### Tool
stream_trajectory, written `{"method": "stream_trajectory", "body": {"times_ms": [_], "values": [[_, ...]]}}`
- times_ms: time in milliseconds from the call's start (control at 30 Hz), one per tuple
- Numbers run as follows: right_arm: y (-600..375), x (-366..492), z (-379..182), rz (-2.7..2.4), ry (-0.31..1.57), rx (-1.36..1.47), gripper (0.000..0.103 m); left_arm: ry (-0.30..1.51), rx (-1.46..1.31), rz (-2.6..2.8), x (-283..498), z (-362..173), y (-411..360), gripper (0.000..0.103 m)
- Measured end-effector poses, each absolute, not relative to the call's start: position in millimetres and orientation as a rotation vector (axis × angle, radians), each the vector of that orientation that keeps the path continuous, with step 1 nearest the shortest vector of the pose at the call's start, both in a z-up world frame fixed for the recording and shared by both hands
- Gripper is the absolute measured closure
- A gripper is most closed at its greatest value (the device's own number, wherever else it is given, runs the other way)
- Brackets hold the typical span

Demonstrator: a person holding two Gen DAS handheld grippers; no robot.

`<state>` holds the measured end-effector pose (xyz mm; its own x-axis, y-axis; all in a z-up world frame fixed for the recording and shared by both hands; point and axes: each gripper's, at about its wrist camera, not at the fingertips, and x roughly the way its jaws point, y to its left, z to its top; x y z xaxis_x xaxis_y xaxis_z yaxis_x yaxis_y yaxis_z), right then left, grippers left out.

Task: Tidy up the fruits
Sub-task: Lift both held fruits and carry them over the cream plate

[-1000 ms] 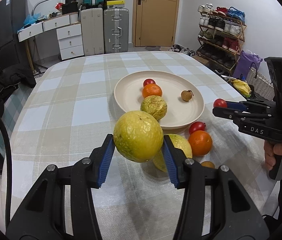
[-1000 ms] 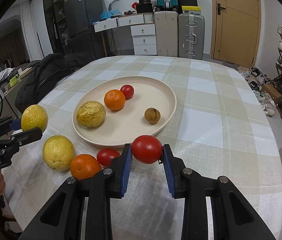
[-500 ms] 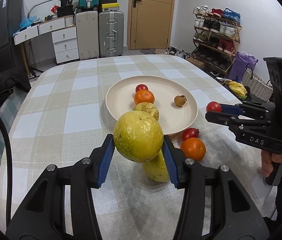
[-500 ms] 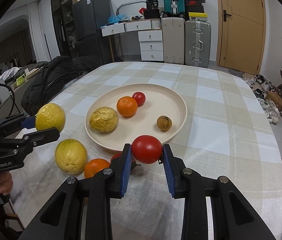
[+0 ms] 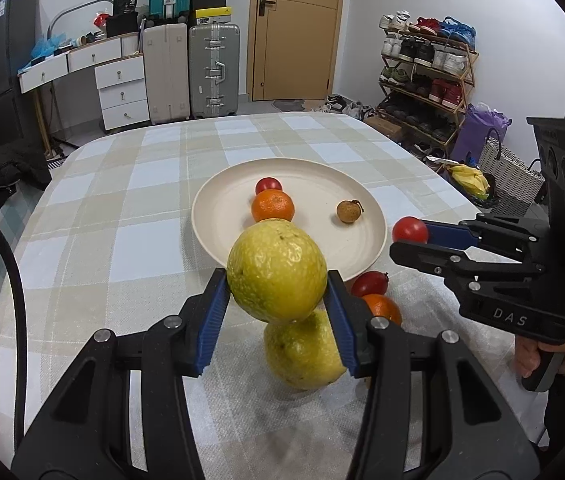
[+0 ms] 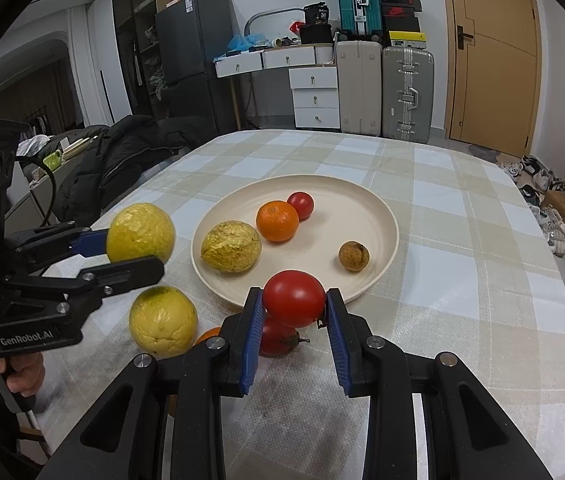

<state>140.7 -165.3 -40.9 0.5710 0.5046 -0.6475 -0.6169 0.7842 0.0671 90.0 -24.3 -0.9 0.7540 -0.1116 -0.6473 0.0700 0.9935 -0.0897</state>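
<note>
Left wrist view: at lower centre the left gripper [image 5: 277,300] is clamped on a large yellow fruit [image 5: 276,270], held above the checked tablecloth [image 5: 94,216] in front of the cream plate [image 5: 366,240], with a second yellow fruit [image 5: 302,354] lying just below it. Right wrist view: at lower centre the right gripper [image 6: 294,312] is clamped on a red tomato [image 6: 293,299] near the plate's front rim. On the plate sit 4 fruits: a wrinkled yellow fruit [image 6: 231,246], an orange [image 6: 277,221], a small tomato [image 6: 300,205] and a brown longan [image 6: 353,255].
</note>
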Motion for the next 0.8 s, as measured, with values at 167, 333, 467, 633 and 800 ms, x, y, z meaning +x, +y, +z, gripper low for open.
{"method": "stream_trajectory", "body": {"times_ms": [167,333,467,633,800], "values": [[-166,149,-39,0.659,0.706,-0.155,0.072,0.720,-0.059,-0.121,102,-4,-33,0.057],[-169,157,-40,0.656,0.720,-0.136,0.072,0.729,-0.054,-0.137,113,-7,-40,0.057],[-170,161,-42,0.652,0.725,-0.134,0.072,0.725,-0.054,-0.159,121,-7,-44,0.057],[-171,167,-41,0.660,0.728,-0.123,0.071,0.729,-0.049,-0.177,132,-8,-52,0.057],[-171,176,-41,0.667,0.733,-0.114,0.071,0.745,-0.028,-0.185,142,-11,-60,0.057]]}}
